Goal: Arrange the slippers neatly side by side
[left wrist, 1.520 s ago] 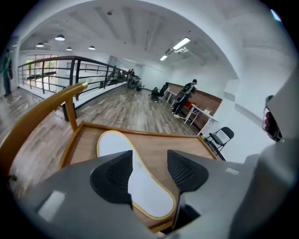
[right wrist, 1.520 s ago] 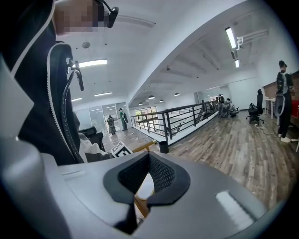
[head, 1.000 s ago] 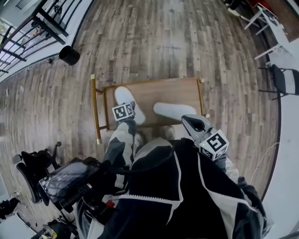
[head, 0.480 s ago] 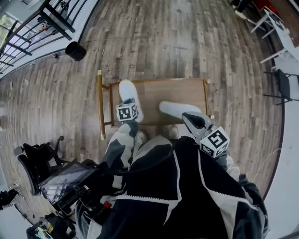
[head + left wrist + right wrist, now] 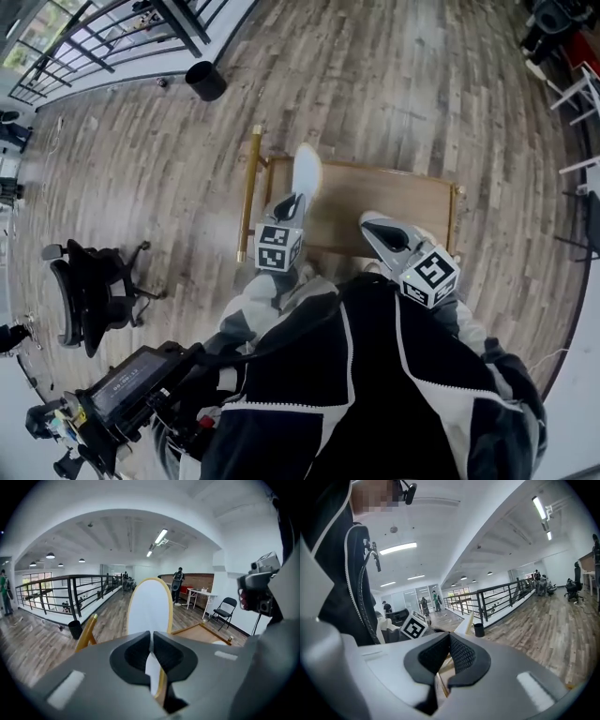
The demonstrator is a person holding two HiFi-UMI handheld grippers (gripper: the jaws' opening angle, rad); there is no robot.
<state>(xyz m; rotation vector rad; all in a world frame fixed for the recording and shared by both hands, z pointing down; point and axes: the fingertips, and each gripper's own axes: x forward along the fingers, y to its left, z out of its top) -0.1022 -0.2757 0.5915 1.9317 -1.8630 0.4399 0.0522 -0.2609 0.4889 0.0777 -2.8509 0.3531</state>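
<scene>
One white slipper (image 5: 306,172) hangs toe-up above the left end of the low wooden table (image 5: 394,187). My left gripper (image 5: 287,208) is shut on its heel. In the left gripper view its pale sole (image 5: 149,604) with a tan rim rises straight out of the closed jaws of the left gripper (image 5: 151,637). The second white slipper (image 5: 367,218) lies on the table's near side, mostly hidden under my right gripper (image 5: 382,232). That gripper is shut with nothing in it. The right gripper view shows the right gripper (image 5: 449,641) closed and the raised slipper (image 5: 465,622) beyond it.
A black bin (image 5: 206,82) stands on the plank floor beyond the table, near a black railing (image 5: 112,28). A black office chair (image 5: 89,286) is at the left. White furniture (image 5: 586,94) stands at the far right. People walk far off in the hall.
The left gripper has shut on the left slipper and lifted it off the table, toe up. The right gripper has slid left over the other slipper. The head view has swung.
</scene>
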